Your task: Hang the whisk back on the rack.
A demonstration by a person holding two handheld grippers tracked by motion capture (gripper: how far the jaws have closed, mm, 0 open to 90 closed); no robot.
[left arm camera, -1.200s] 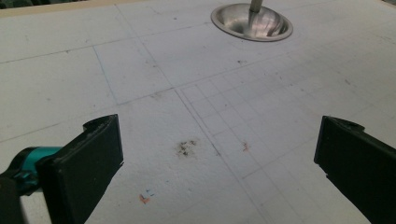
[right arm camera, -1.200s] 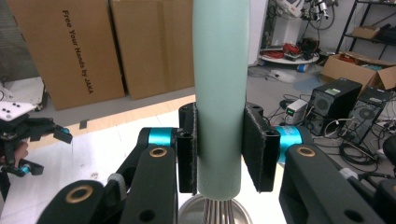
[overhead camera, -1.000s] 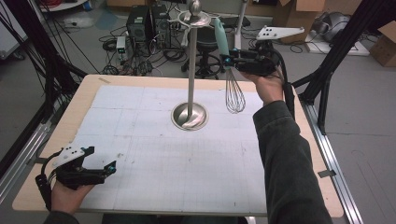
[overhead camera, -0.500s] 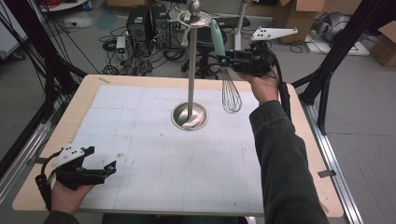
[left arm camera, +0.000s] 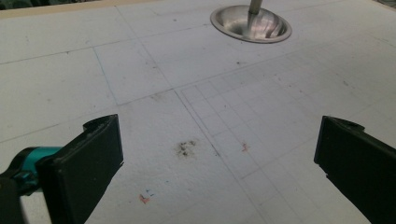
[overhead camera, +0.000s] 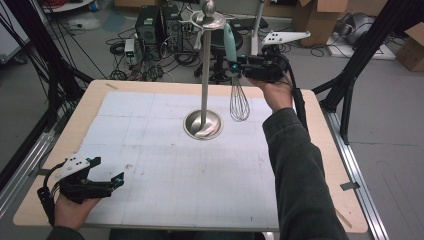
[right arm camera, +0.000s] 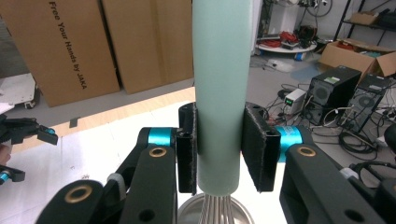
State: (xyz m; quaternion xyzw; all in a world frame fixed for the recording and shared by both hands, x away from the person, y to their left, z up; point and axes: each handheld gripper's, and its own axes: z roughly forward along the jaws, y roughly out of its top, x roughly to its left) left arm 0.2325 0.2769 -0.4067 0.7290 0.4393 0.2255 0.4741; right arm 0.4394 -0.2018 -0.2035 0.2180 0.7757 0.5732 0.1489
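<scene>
A whisk [overhead camera: 239, 97] with a pale green handle [right arm camera: 219, 93] and wire loops hangs upright in the air, held by my right gripper [overhead camera: 239, 67], which is shut on the handle. It hovers just right of a tall metal stand [overhead camera: 204, 70] with a round base [overhead camera: 202, 124] and a hooked top ring [overhead camera: 208, 20]. The whisk's handle top is close to that ring. My left gripper [overhead camera: 105, 172] rests open low over the near left of the white gridded mat [overhead camera: 170, 165], its jaws wide apart with nothing between them [left arm camera: 219, 158].
The wooden table [overhead camera: 60, 150] carries the mat. The stand's base [left arm camera: 251, 23] lies far ahead in the left gripper view. Cardboard boxes [right arm camera: 70, 46], computer towers [overhead camera: 150, 25] and cables crowd the floor beyond the table. Black frame posts [overhead camera: 350, 95] stand at both sides.
My right gripper has carried the whisk a little to the left, nearer the stand's top ring. The left gripper has stayed still.
</scene>
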